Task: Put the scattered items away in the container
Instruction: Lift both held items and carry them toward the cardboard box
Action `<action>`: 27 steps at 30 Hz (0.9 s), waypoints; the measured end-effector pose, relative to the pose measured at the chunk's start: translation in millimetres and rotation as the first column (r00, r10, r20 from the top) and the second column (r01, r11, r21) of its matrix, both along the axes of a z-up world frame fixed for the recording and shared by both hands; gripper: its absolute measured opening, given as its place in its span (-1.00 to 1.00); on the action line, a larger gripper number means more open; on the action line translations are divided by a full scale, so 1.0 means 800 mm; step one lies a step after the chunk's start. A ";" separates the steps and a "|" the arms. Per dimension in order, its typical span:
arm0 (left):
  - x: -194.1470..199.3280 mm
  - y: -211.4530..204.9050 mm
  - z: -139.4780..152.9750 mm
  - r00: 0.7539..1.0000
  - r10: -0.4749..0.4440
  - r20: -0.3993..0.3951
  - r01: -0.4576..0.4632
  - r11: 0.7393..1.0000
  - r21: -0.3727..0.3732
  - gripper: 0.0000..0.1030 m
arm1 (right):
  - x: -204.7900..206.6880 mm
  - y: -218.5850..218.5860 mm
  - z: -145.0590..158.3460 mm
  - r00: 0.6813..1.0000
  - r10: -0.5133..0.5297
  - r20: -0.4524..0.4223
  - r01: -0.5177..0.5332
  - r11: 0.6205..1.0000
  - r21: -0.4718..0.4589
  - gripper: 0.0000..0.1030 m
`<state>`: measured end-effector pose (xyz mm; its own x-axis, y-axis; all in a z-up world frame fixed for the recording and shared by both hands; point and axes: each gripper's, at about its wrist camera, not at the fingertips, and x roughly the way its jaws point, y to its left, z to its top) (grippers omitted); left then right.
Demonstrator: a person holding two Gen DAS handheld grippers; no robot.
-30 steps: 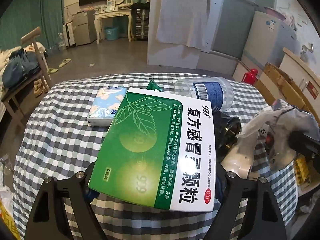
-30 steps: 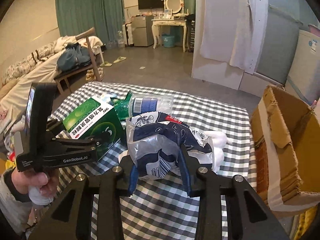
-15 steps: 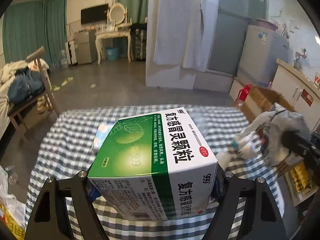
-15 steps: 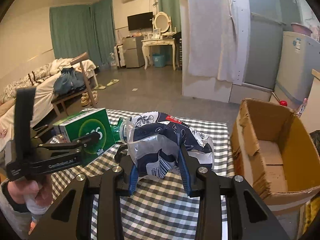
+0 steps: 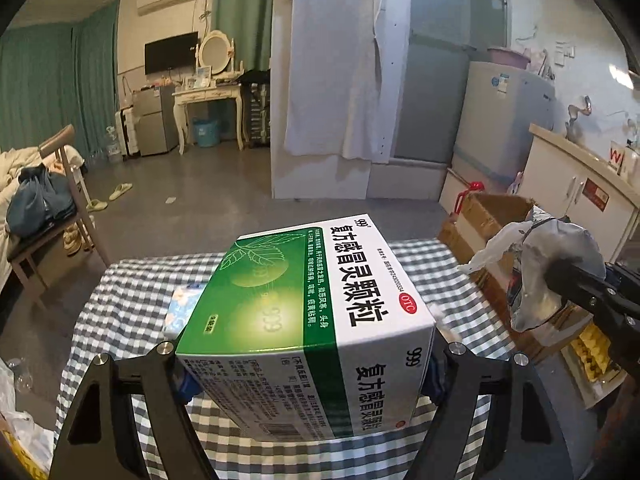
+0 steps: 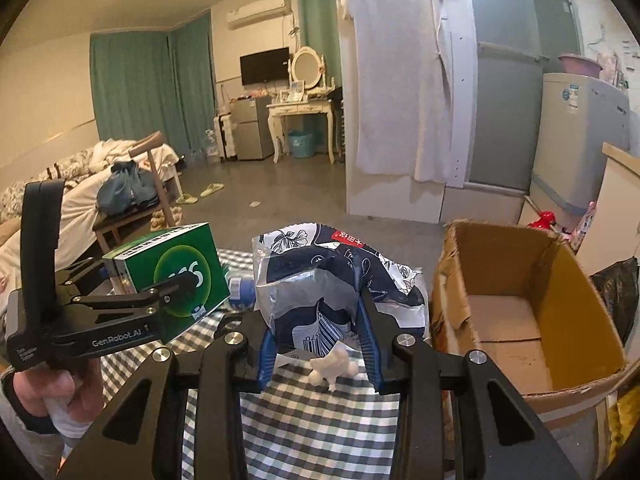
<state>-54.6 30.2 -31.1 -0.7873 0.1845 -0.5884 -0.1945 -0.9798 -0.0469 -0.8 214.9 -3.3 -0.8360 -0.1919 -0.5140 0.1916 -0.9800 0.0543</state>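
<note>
The left gripper point(image 5: 306, 364) was clamped on the near end of a green-and-white medicine box point(image 5: 308, 316), one finger against each side, and carried it level and clear of the checked counter point(image 5: 132, 296). In the right wrist view the same box point(image 6: 172, 276) showed its round green end face, pinched by the left gripper point(image 6: 160, 292), with the person's left hand point(image 6: 52, 392) wrapped around the handle below.

The right gripper point(image 6: 318, 344) was closed on a crumpled navy-and-white snack bag point(image 6: 328, 280), its blue-padded fingers point(image 6: 267, 354) pressing into the lower sides beside the barcode. The bag point(image 5: 548, 280) was also held above the counter point(image 6: 304, 420), near its right edge. Under it, a small white crumpled scrap point(image 6: 332, 364) lay on the cloth.

Beyond the medicine box, a floral tissue pack point(image 5: 182, 308) lay partly hidden behind it on the counter. Between box and bag, part of a plastic bottle with a blue label point(image 6: 242, 288) was visible on the cloth.

Just right of the counter stood the open cardboard box point(image 6: 532, 312), flaps up, its brown floor visible. From the left wrist view that cardboard box point(image 5: 484, 216) sat behind the bag.

Farther back came a grey floor, a bed point(image 6: 80, 200) at the left, and a white dressing table point(image 6: 302, 114) against the far wall.
</note>
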 end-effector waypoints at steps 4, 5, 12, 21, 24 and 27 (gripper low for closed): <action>0.006 0.011 0.020 0.999 -0.022 -0.035 0.023 1.000 0.008 0.58 | 0.000 0.014 0.012 0.999 -0.034 -0.026 0.034 0.999 0.009 -0.33; 0.007 0.014 0.024 0.999 -0.028 -0.043 0.028 1.000 0.009 0.58 | 0.001 0.019 0.016 0.998 -0.048 -0.034 0.048 0.999 0.012 -0.33; 0.011 0.048 0.050 0.993 -0.070 -0.092 0.072 0.997 0.011 0.58 | 0.006 0.049 0.035 0.991 -0.116 -0.073 0.117 0.993 0.014 -0.33; 0.001 0.086 0.072 0.986 -0.114 -0.121 0.118 0.993 0.029 0.58 | 0.003 0.098 0.050 0.972 -0.213 -0.101 0.215 0.977 0.010 -0.33; -0.002 0.102 0.075 0.983 -0.134 -0.127 0.139 0.990 0.029 0.58 | 0.000 0.117 0.050 0.963 -0.252 -0.097 0.255 0.967 0.010 -0.33; -0.001 0.118 0.076 0.979 -0.162 -0.127 0.167 0.986 0.028 0.58 | 0.000 0.139 0.050 0.951 -0.296 -0.091 0.298 0.954 0.015 -0.33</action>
